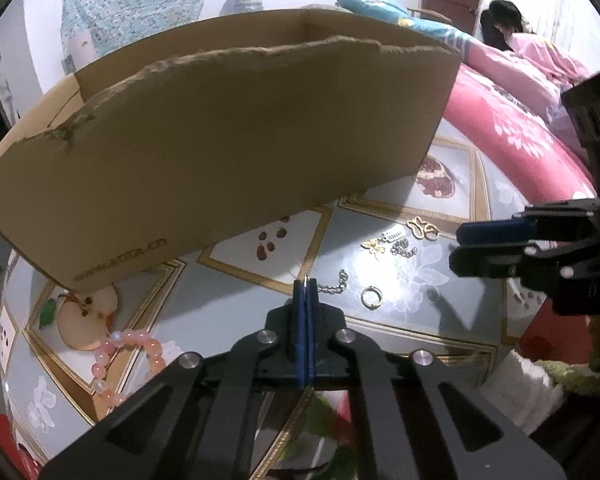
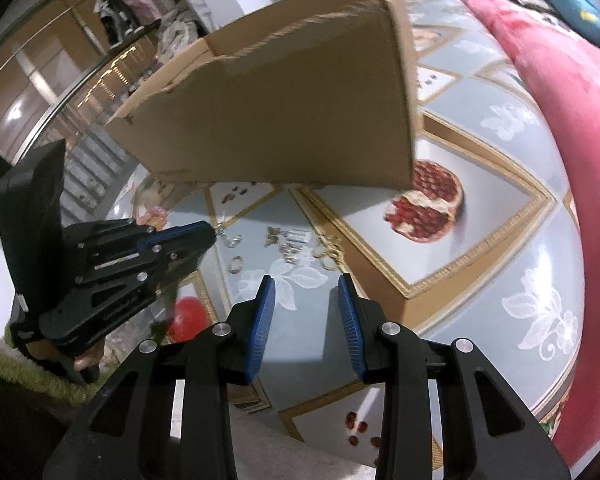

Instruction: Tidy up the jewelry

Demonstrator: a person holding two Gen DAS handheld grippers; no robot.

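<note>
My left gripper (image 1: 305, 284) is shut on the end of a silver chain (image 1: 334, 285) that trails right on the table; it also shows in the right wrist view (image 2: 208, 232). A gold ring (image 1: 371, 297) lies right of the chain. Farther off lie a gold butterfly charm (image 1: 374, 246), a second silver chain (image 1: 402, 248), a silver tag (image 1: 392, 235) and gold pieces (image 1: 422, 230). A pink bead bracelet (image 1: 130, 364) lies at the left. The open cardboard box (image 1: 220, 136) stands behind. My right gripper (image 2: 306, 286) is open and empty, short of the jewelry cluster (image 2: 292, 246).
The table wears a glossy cloth with fruit prints (image 2: 424, 208). A red and pink bed cover (image 1: 512, 132) lies to the right, with a person (image 1: 504, 20) far behind. A wardrobe (image 2: 40, 80) stands at the left in the right wrist view.
</note>
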